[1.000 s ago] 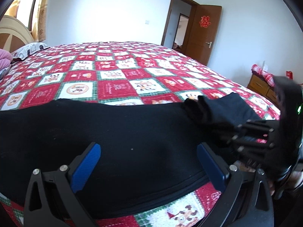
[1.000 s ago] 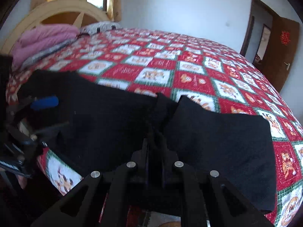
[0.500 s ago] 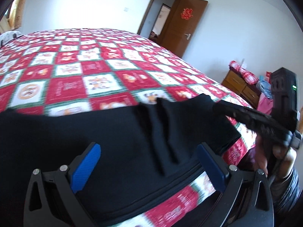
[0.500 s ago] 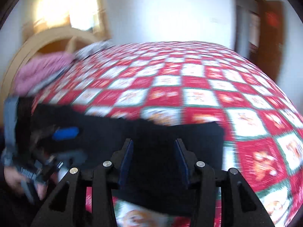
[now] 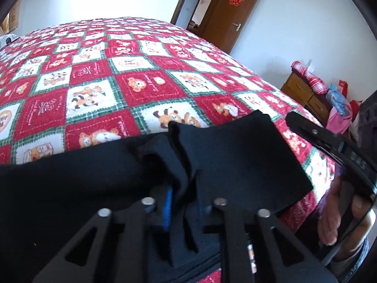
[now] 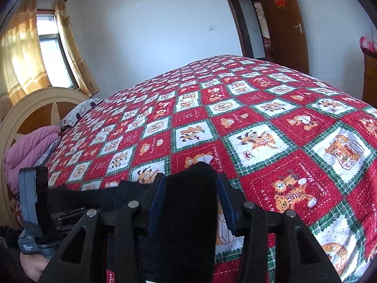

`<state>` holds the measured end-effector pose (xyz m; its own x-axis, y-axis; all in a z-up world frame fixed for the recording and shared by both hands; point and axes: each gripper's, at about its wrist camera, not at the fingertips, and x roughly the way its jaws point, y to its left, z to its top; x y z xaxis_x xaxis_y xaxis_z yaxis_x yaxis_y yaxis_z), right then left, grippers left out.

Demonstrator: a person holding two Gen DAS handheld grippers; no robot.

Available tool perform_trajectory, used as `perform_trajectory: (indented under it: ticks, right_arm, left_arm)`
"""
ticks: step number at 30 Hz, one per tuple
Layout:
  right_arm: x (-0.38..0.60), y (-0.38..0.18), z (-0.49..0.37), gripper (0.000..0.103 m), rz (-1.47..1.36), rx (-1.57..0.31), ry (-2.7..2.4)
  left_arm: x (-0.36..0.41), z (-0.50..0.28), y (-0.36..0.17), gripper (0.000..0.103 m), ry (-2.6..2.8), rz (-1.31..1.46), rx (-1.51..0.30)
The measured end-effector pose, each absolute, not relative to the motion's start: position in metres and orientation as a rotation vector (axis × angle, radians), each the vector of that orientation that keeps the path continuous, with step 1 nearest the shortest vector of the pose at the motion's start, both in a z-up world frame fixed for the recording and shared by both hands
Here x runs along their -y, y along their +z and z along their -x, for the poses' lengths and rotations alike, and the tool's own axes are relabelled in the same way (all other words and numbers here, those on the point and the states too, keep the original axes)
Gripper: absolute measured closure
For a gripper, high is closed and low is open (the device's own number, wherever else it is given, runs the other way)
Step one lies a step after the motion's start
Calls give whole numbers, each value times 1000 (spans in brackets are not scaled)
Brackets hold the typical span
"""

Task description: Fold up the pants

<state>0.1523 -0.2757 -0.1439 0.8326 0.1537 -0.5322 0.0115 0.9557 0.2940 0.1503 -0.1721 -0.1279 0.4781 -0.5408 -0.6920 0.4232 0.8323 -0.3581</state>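
Note:
Black pants (image 5: 70, 188) lie stretched along the near edge of the bed. My left gripper (image 5: 182, 208) is shut on a raised fold of the pants near their middle, with a blue pad (image 5: 167, 210) showing beside the pinched cloth. In the right wrist view the narrow end of the pants (image 6: 188, 212) runs between the fingers of my right gripper (image 6: 190, 200). Its jaws stand partly apart and the pads do not clamp the cloth. From the left wrist view, one right finger (image 5: 311, 134) hovers just past the pants' right end.
A red, white and green patchwork quilt (image 5: 141, 82) covers the bed. A wooden headboard (image 6: 35, 108) and pink bedding (image 6: 28, 148) are at the far left. A nightstand with clutter (image 5: 304, 89) stands right of the bed, a brown door (image 5: 231, 11) beyond.
My left gripper slid right along the pants and closed on a fold. My right gripper let go of the cloth, opened partway, rolled and moved toward the pants' right end.

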Motion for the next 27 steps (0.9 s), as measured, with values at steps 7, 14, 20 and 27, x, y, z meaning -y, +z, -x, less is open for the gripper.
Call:
perform_trajectory:
  ticks: [7,14,20,27]
  right_arm:
    - [283,-140,-147,56,-323,-539,62]
    - [256,-143,-149,56,-249,-563,129]
    - [231,-174,-167,56,-68,-740,50]
    - [230,-176,-166,54,-20,-739,25]
  left_arm:
    - [125,-132,-108,91,-574,218,-870]
    - [96,-139,-128,91,-478,225,-909]
    - [97,-139,-137,89,-470,219,-921]
    - [99,-137,-141,85,-473,189,-898]
